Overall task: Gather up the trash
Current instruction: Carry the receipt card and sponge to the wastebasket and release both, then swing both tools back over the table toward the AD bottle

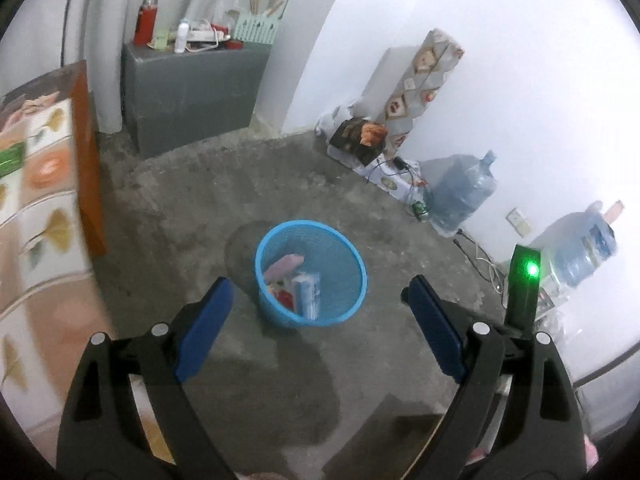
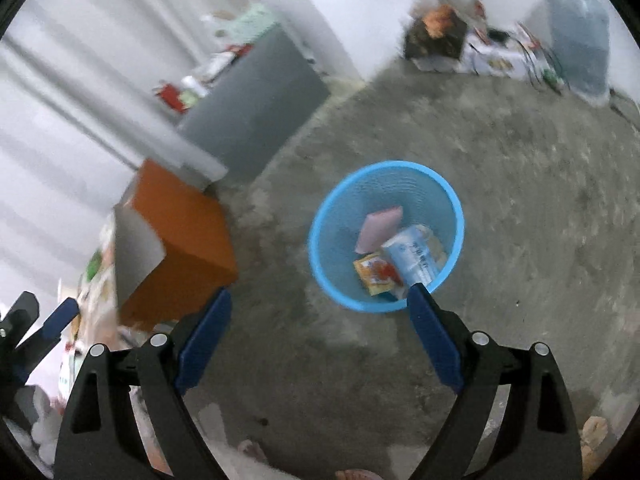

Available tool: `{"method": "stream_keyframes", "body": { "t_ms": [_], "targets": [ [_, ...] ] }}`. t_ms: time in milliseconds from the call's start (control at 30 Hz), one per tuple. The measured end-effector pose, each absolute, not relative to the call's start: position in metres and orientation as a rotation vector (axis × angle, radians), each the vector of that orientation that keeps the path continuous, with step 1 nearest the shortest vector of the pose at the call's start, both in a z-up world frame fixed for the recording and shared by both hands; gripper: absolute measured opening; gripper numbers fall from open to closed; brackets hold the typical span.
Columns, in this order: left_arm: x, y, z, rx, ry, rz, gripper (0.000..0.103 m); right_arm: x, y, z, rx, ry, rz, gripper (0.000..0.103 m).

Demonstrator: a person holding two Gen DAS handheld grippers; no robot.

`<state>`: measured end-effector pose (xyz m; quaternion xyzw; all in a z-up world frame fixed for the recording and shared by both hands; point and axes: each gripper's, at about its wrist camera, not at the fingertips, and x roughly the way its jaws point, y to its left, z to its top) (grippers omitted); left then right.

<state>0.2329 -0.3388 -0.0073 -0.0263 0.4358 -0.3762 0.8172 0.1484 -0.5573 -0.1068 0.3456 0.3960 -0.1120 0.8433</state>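
Bare concrete floor [image 1: 180, 208] surrounds blue bin [image 1: 344, 256], well apart from walls.

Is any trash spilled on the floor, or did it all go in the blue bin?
None spilled that I can see. The pink packet, white wrapper and yellow sachet all lie inside the blue bin, which stands upright on the floor. Both grippers are open and empty.

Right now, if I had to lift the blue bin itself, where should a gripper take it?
Grip the blue bin by its rim, coming from above with one pad inside and one outside. It stands upright on the floor with an open round mouth, too wide to span. The far side is probably best, since the wrappers lean toward the near wall.
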Motion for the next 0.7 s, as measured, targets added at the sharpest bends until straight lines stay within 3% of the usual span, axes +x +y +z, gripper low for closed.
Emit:
{"method": "stream_keyframes", "body": {
  "t_ms": [367, 700],
  "targets": [
    [0.161, -0.174, 0.029, -0.154, 0.778, -0.636, 0.085, 0.125, -0.448, -0.002, 0.516, 0.742, -0.093, 0.095],
    [0.097, -0.046, 0.043, -0.226, 0.707, -0.478, 0.085, 0.153, -0.306, 0.05, 0.428, 0.758, 0.161, 0.097]
  ]
}}
